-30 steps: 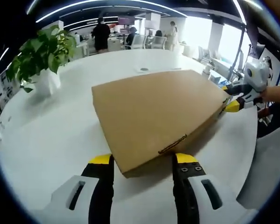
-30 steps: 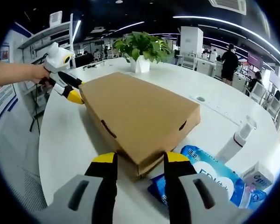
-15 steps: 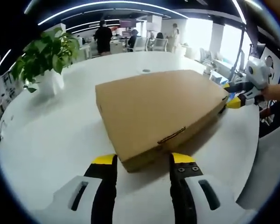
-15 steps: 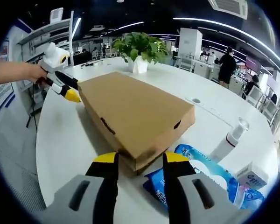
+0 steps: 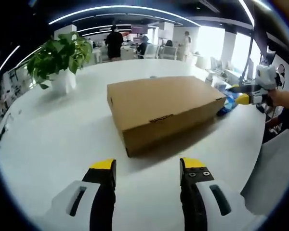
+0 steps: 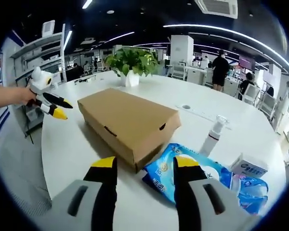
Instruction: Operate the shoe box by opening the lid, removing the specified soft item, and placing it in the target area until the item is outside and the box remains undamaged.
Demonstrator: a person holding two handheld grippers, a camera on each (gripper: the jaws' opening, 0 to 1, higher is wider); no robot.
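Box closed on the table, both grippers clear of it

Box of brown cardboard lies flat on the white table, its lid down. In the left gripper view the left gripper sits short of the box's near corner, its yellow-tipped jaws spread apart with bare table between them and nothing held. At the far end of the box, the right gripper comes in from the right, held in a hand, its tips just beside the box's far corner; whether they touch it cannot be told.

In the right gripper view the right gripper has its jaws spread too, empty, near the box and not touching. A blue wipes pack lies just beside the box's near end. Beyond it stand a white bottle and a small carton. The left gripper shows at the left, apart from the box. A potted plant stands on the table behind the box. People stand in the office background.
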